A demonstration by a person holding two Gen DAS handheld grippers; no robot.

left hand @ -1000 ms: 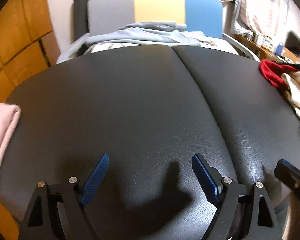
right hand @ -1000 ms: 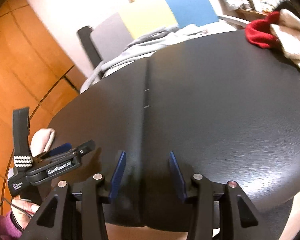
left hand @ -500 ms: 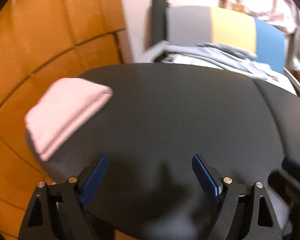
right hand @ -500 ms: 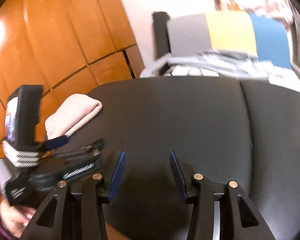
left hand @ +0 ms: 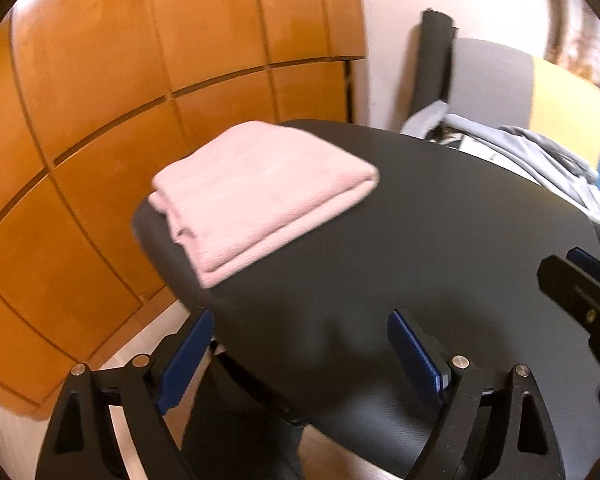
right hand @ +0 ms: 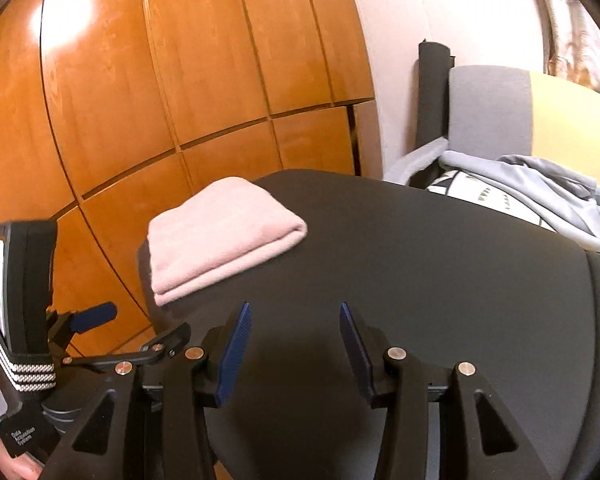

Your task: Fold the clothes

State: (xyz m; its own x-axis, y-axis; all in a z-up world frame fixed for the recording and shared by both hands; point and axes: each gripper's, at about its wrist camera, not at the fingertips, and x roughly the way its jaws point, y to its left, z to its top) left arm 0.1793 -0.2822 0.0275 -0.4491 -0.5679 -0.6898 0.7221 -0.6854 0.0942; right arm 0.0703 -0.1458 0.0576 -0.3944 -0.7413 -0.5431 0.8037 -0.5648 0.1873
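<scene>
Left wrist view: we see the left gripper [left hand: 300,354] with its two blue-padded fingers [left hand: 186,354] spread wide and holding nothing, poised over the near edge of the black padded table [left hand: 420,248]. The folded pink garment [left hand: 260,188] lies ahead of the gripper and to its left, flat on the table's left corner, well apart from the fingertips. Beyond the table, ahead and to the right, a pile of grey clothes [left hand: 540,152] rests on a chair [left hand: 496,80] with a grey, yellow and blue back. Orange wood panelling [left hand: 120,80] fills the left side. At the right edge we see part of the right gripper [left hand: 580,288], blurred.

Right wrist view: we see the right gripper [right hand: 294,338] with its fingers [right hand: 234,350] apart and empty above the black padded table [right hand: 440,272]. The folded pink garment [right hand: 220,236] sits ahead and to the left of the fingertips, at the table's left corner, not touched. To the left of this gripper we see the left gripper [right hand: 96,316], carried beside the table edge; from this side we cannot tell its opening. The grey clothes [right hand: 532,188] lie ahead and to the right on the chair [right hand: 496,108], with the wood panelling [right hand: 160,80] to the left
</scene>
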